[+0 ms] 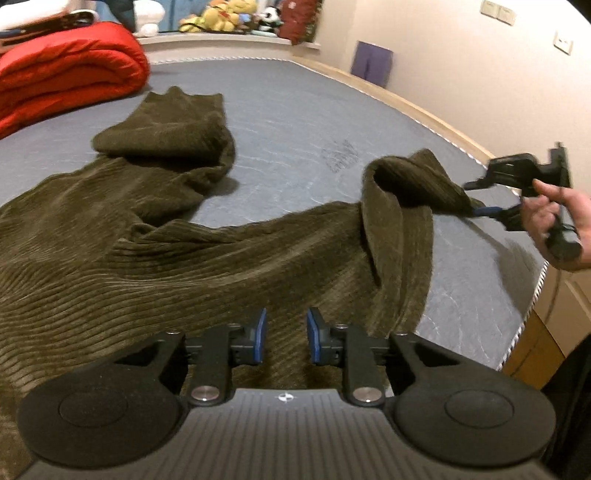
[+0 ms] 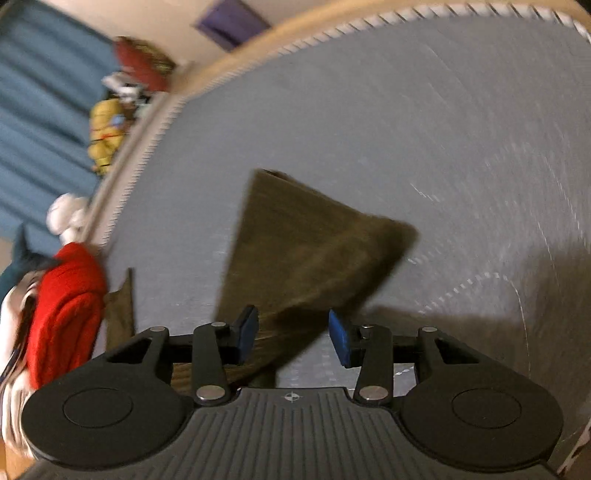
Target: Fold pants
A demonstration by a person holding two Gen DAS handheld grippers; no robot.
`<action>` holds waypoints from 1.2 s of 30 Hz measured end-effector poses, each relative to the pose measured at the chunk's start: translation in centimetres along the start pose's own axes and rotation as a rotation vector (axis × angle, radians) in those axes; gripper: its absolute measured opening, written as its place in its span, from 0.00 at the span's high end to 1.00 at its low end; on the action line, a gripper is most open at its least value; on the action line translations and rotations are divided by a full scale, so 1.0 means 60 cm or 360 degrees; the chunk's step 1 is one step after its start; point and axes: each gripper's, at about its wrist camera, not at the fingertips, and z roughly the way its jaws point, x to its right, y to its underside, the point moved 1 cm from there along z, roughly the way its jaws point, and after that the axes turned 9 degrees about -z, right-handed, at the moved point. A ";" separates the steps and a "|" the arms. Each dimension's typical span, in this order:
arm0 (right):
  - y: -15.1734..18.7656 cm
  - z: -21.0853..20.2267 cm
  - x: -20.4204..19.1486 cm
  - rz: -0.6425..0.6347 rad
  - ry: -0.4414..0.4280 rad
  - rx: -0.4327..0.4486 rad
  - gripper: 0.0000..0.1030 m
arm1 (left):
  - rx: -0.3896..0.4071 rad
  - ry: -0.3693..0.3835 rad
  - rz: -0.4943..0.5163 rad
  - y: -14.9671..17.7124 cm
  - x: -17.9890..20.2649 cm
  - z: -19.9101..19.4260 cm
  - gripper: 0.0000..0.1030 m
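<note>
Olive-brown corduroy pants (image 1: 155, 236) lie spread and rumpled on the grey mattress (image 1: 303, 110). One leg is folded back at the far left, the other leg (image 1: 402, 199) stretches right and lifts toward my right gripper (image 1: 476, 206). My left gripper (image 1: 286, 332) hovers open just above the pants' wide part, nothing between its blue pads. In the right wrist view my right gripper (image 2: 293, 332) has its jaws wide apart, with the blurred leg end (image 2: 310, 258) lying between them against the left pad (image 2: 247, 330).
A rolled red quilt (image 1: 66, 74) lies at the mattress's far left. Plush toys (image 1: 229, 16) sit on the sill behind. The mattress's right edge (image 1: 532, 302) drops off beside the wall and a wooden cabinet.
</note>
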 end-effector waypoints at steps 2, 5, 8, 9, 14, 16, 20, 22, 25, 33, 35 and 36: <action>0.015 0.018 -0.001 0.0051 0.0005 -0.0039 0.52 | -0.0015 0.0011 0.0026 0.003 0.006 0.007 0.67; 0.016 0.034 -0.005 0.0118 -0.0025 -0.0047 0.52 | -0.0048 0.0009 0.0081 0.011 0.015 0.019 0.66; 0.010 0.043 -0.007 0.0130 -0.0013 0.0007 0.61 | -0.0061 0.0004 0.0130 0.018 0.023 0.025 0.65; 0.006 0.044 -0.008 0.0122 -0.0004 0.0034 0.78 | -0.0063 0.0003 0.0148 0.019 0.025 0.026 0.65; -0.011 0.019 -0.028 0.0065 0.0019 0.0252 0.89 | -0.0055 0.0002 0.0167 0.020 0.024 0.026 0.65; -0.019 0.005 -0.044 0.0020 -0.0012 0.0369 0.89 | -0.0050 0.0003 0.0169 0.018 0.023 0.025 0.65; -0.031 -0.003 -0.054 0.0012 -0.0058 0.0476 0.90 | -0.0037 -0.0008 0.0173 0.016 0.019 0.024 0.65; -0.045 -0.003 -0.081 -0.0083 -0.0115 0.0526 0.90 | -0.0033 -0.0010 0.0175 0.013 0.017 0.024 0.65; -0.072 -0.004 -0.177 -0.0472 -0.0253 0.0676 0.88 | -0.0012 -0.0022 0.0168 0.006 0.013 0.022 0.65; -0.079 0.033 -0.232 -0.0603 -0.0345 0.0650 0.54 | 0.0005 -0.0012 0.0186 0.006 0.014 0.011 0.57; -0.057 0.059 -0.186 -0.0564 -0.0208 0.0601 0.54 | 0.0010 -0.0007 0.0193 0.009 0.014 0.007 0.57; -0.047 0.082 -0.161 -0.0543 -0.0119 0.0528 0.54 | 0.0012 -0.0006 0.0194 0.010 0.013 0.005 0.57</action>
